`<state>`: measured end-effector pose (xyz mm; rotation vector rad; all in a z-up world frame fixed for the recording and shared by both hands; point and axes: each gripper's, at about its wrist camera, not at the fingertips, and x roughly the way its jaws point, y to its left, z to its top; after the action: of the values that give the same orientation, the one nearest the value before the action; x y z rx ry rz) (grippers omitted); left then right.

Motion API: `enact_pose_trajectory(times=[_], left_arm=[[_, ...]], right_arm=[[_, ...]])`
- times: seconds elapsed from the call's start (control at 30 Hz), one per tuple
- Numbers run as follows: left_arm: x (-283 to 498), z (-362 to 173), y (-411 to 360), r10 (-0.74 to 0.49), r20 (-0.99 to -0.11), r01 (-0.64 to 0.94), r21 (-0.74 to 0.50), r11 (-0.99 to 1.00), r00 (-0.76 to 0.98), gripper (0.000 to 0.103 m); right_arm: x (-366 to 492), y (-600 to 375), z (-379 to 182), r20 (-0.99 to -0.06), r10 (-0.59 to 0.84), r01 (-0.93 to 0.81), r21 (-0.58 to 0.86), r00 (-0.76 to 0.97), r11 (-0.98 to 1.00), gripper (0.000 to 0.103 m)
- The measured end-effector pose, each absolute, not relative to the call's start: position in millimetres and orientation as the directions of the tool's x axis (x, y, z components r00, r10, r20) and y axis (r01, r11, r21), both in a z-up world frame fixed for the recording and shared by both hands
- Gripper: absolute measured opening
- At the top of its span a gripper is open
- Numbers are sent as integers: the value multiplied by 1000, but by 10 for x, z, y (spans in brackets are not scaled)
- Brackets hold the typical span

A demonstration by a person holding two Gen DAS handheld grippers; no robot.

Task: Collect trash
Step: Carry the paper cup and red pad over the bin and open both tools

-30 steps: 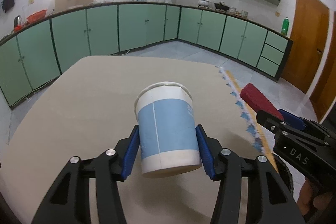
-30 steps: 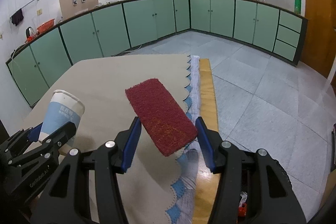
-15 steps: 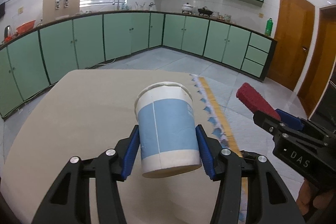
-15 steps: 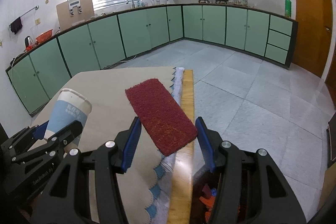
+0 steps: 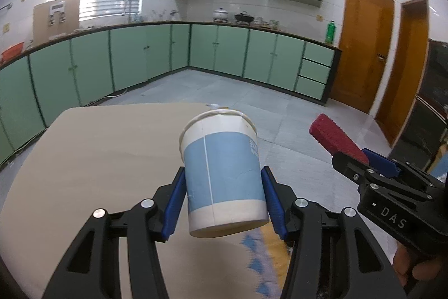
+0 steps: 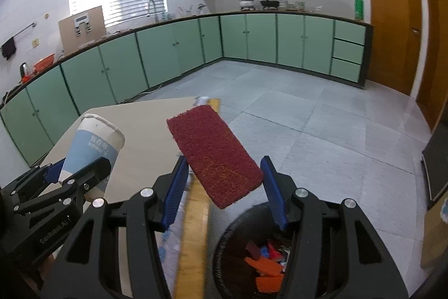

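paper cup, white with a blue band, was pinched across its lower body between the blue pads of the left gripper, mouth tilted away from the camera, held off the tabletop in the air. grip low on the wall probably to keep the rim free so it could be tipped or dropped cleanly; thin paper, would likely crush if squeezed harder. nothing could be seen inside the cup from this angle.

red scouring pad, a flat rough rectangle, was clamped by its near end in the right gripper, sticking out forward and up over the floor. in the left wrist view the same pad showed at the right edge, poking out of the other gripper. both grippers were closed on their items, neither spread.

directly below the right gripper sat a dark round trash bin on the floor, just beside the tabletop edge. inside it: orange ridged pieces, a dark red block, some blue and red scraps, exact items too small to name. pad hung almost over the bin mouth, so my read was that the drop-off step was close for the pad, with the cup to follow from further left.

tabletop was beige, bare in the visible part, with a blue-and-white scalloped cloth edge and a yellow strip along its side near the bin. green kitchen cabinets ran around the room behind.
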<state>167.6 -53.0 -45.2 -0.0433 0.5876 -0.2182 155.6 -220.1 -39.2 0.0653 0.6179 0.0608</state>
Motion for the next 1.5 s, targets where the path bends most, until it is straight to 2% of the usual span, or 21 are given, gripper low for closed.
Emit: enact_pose_trajectory(times=[0.37,0.73,1.2,1.3,1.43,1.5], left_arm=[[1567,-516,-1277,-333,-548,337,-97,936,767,53],[1545,-664,-1875,-390,-562,422,-80,903,730,53],[1701,-1212,-2287,-385,-667,458,-73,886,638,56],[1756,-1283,-2291,-380,-687,461,-73,885,620,60],[1823,-1301,-2246,-380,-696,453,-88,887,609,66],[1850,-1285,-2203,-380,-694,446,-93,890,612,66]], right_arm=[[1150,-2889,-523,-580,-59,118,65,813,991,51],[877,-3420,-757,-600,-141,223,64,788,973,51],[1032,-3678,-1337,-688,-152,278,75,709,958,52],[1111,-3651,-1440,-704,-152,271,60,694,961,54],[1173,-3600,-1507,-719,-151,266,49,679,963,65],[1196,-3663,-1510,-721,-153,267,46,676,963,66]])
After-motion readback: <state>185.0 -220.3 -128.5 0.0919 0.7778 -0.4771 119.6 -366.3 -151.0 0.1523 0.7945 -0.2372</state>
